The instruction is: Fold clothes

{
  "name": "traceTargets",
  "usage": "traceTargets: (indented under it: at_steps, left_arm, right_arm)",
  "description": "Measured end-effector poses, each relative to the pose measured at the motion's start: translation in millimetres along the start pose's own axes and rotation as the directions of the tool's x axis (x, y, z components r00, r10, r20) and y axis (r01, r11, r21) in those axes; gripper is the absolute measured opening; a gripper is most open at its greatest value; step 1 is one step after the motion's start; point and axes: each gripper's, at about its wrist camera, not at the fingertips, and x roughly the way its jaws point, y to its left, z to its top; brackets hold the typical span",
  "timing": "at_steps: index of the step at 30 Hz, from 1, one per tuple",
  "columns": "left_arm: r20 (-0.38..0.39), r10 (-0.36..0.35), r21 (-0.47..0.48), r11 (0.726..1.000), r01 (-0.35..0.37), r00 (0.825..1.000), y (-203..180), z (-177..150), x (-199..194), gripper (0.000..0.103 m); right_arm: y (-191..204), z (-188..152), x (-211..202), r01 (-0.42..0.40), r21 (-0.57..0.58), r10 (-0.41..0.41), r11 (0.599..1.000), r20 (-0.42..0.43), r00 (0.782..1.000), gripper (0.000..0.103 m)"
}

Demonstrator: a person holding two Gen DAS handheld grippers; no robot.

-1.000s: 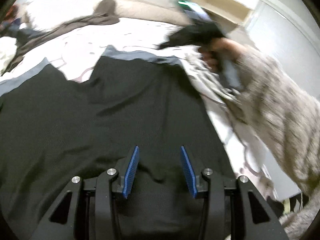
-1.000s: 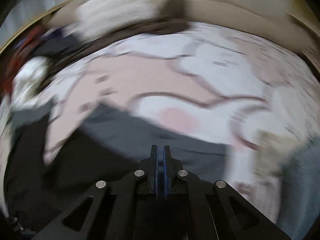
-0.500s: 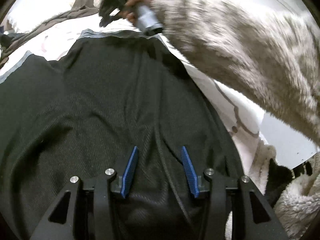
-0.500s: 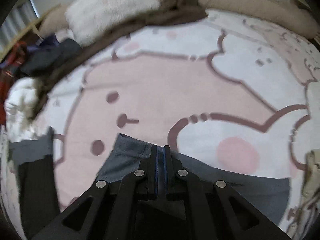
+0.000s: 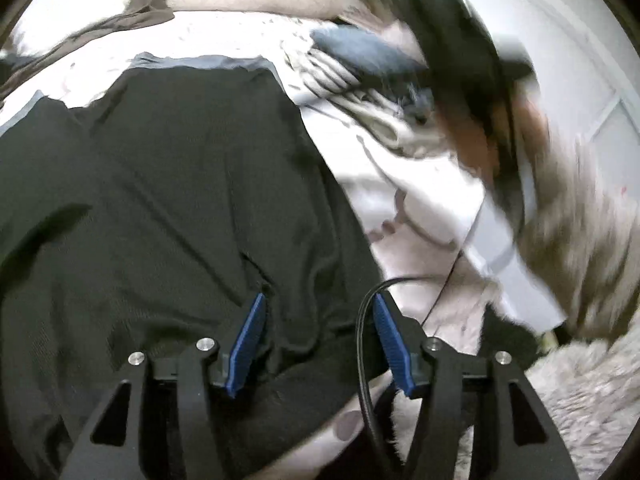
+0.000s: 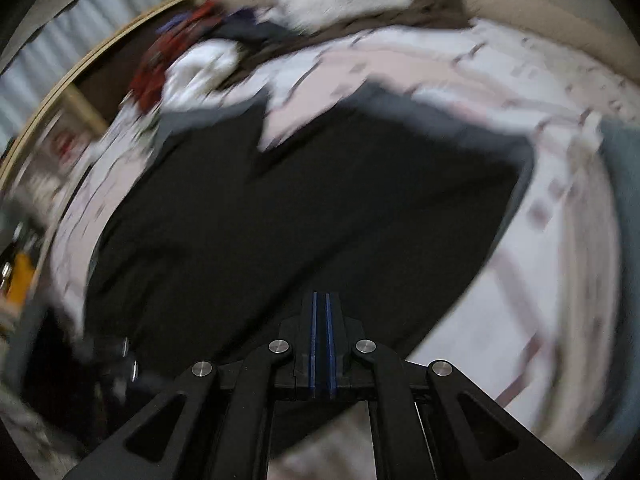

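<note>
A black garment with grey cuffs [image 5: 168, 184] lies spread on a pink and white patterned bed cover [image 5: 404, 184]. My left gripper [image 5: 320, 308] is open, its blue pads low over the garment's bunched near edge. My right gripper [image 6: 320, 300] is shut with nothing between its pads, raised above the same garment [image 6: 304, 200]. The view is blurred by motion. In the left wrist view the right gripper [image 5: 452, 36] and the hand that holds it show at the upper right as a dark blur.
Brown clothing [image 5: 120, 20] and a beige bolster [image 6: 540, 12] lie along the far side of the bed. A pile of white, red and dark clothes [image 6: 192, 56] sits at the far left. A thin black cable [image 5: 364, 360] loops beside my left gripper.
My right gripper has pulled back from the garment's grey cuff toward the near right, staying shut. My left gripper has shifted right along the garment's near edge, staying open.
</note>
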Motion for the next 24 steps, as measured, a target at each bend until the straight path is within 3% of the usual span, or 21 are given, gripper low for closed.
traceTargets:
  at_steps: [3, 5, 8, 11, 14, 16, 17, 19, 20, 21, 24]
  left_arm:
    - [0.080, -0.011, -0.086, 0.996, 0.017, 0.997, 7.8, 7.8, -26.6, 0.057]
    - [0.141, -0.018, -0.146, 0.989, 0.038, 0.990, 18.3, 15.5, -47.5, 0.058]
    - [0.204, 0.044, -0.192, 0.981, -0.004, 0.978, 31.0, 24.9, -71.9, 0.064]
    - [0.172, 0.126, -0.152, 0.983, -0.100, 0.977, 31.6, 28.9, -67.7, 0.064]
    - [0.114, 0.195, -0.066, 0.980, -0.189, 0.974, 20.8, 21.2, -45.7, 0.064]
    - [0.073, 0.305, 0.032, 0.951, -0.308, 0.950, 10.5, 12.1, -22.5, 0.064]
    - [0.062, 0.378, 0.090, 0.919, -0.383, 0.924, 7.4, 5.5, -11.5, 0.064]
    - [0.062, 0.523, 0.188, 0.831, -0.524, 0.850, 8.2, -5.3, 11.1, 0.064]
    - [0.068, 0.589, 0.234, 0.775, -0.586, 0.805, 9.0, -10.4, 22.4, 0.064]
    - [0.071, 0.601, 0.236, 0.766, -0.599, 0.796, 13.9, -13.1, 26.4, 0.066]
    - [0.064, 0.570, 0.164, 0.803, -0.572, 0.819, 32.2, -12.4, 24.5, 0.073]
  right_arm:
    - [12.7, -35.5, 23.8, 0.040, -0.020, -0.041, 0.999, -0.067, 0.997, 0.003]
    - [13.7, -50.9, 22.9, 0.061, -0.026, -0.062, 0.998, -0.035, 0.997, 0.003]
    - [6.9, -63.9, 10.3, 0.070, 0.020, -0.070, 0.997, -0.011, 0.997, 0.003]
    - [0.1, -75.4, -6.7, 0.070, 0.093, -0.071, 0.993, 0.008, 0.997, 0.003]
    - [2.5, -90.0, -24.4, 0.015, 0.133, -0.020, 0.991, 0.042, 0.999, 0.003]
    - [6.6, -99.2, -29.7, -0.008, 0.162, -0.001, 0.987, 0.054, 0.999, 0.003]
    - [9.1, -103.7, -29.7, -0.024, 0.183, 0.014, 0.983, 0.060, 0.998, 0.003]
    - [13.7, -111.5, -30.7, -0.059, 0.213, 0.044, 0.975, 0.074, 0.996, 0.003]
    - [16.6, -114.5, -30.4, -0.075, 0.222, 0.059, 0.972, 0.075, 0.995, 0.003]
    - [20.0, -116.8, -28.9, -0.088, 0.229, 0.073, 0.970, 0.073, 0.995, 0.003]
    - [24.7, -121.3, -22.9, -0.112, 0.252, 0.102, 0.961, 0.053, 0.993, 0.003]
